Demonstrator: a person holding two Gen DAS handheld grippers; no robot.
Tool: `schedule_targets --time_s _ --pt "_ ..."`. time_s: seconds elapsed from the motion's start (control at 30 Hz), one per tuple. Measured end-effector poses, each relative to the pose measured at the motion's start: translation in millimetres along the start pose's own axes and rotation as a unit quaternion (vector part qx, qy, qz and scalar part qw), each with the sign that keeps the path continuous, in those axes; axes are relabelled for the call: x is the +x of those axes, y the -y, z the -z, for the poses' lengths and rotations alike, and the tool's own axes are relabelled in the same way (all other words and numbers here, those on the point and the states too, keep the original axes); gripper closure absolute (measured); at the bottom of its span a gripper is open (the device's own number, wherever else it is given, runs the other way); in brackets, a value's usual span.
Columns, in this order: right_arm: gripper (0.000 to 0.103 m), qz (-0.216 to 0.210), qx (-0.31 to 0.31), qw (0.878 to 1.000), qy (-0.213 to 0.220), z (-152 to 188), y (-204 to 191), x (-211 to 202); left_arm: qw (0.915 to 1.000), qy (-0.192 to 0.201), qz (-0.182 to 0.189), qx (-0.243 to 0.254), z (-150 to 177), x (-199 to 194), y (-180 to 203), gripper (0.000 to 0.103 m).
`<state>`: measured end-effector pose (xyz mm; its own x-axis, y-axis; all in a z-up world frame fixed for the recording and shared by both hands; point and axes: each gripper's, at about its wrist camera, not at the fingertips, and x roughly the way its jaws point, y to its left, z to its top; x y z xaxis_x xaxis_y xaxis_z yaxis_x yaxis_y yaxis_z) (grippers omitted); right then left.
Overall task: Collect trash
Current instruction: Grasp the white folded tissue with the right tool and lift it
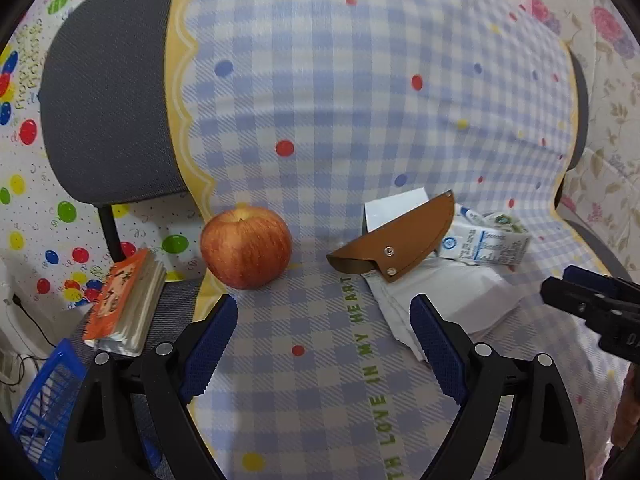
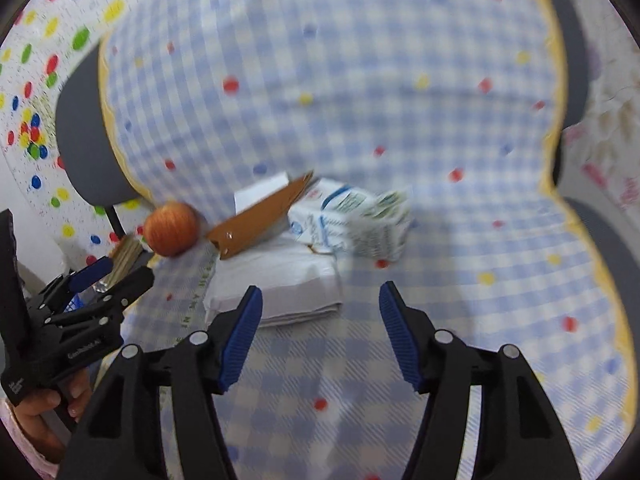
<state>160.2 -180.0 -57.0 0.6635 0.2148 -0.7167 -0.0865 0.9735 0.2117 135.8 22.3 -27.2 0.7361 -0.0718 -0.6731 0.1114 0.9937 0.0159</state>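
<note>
On the blue checked cloth lie a crushed white milk carton, a folded white tissue, a brown leather sheath resting on a white card, and a red apple. My left gripper is open and empty, just short of the apple and the tissue. My right gripper is open and empty, just before the tissue and the carton. The sheath and apple lie further left. Each gripper shows in the other's view.
An orange booklet lies on the grey chair seat left of the cloth. A blue basket sits at lower left. The grey chair back stands behind. The right gripper's tip enters from the right.
</note>
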Motion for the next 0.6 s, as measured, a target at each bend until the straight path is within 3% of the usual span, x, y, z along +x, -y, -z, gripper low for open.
schedule_targets --time_s 0.23,0.4,0.43,0.5,0.53,0.6 --pt "0.041 0.007 -0.016 0.998 -0.055 -7 -9 53 0.9999 -0.014 -0.005 -0.005 -4 23 -8 0.016" --pt "0.04 0.05 -0.085 0.994 -0.048 3 -30 58 0.9998 -0.016 -0.009 -0.004 -4 24 -9 0.016" --pt "0.046 0.053 -0.09 0.993 -0.046 6 -31 56 0.9998 -0.016 -0.009 -0.006 -4 22 -10 0.016" --pt "0.082 0.045 -0.095 0.994 -0.039 12 -32 48 0.9998 -0.016 -0.008 -0.008 -3 19 -10 0.016" --pt "0.1 0.013 -0.083 0.995 -0.052 15 -30 47 0.9998 -0.016 -0.008 -0.008 -2 17 -9 0.016" --pt "0.1 -0.003 -0.076 0.996 -0.042 25 -28 35 0.9998 -0.015 -0.007 -0.007 -1 13 -8 0.016"
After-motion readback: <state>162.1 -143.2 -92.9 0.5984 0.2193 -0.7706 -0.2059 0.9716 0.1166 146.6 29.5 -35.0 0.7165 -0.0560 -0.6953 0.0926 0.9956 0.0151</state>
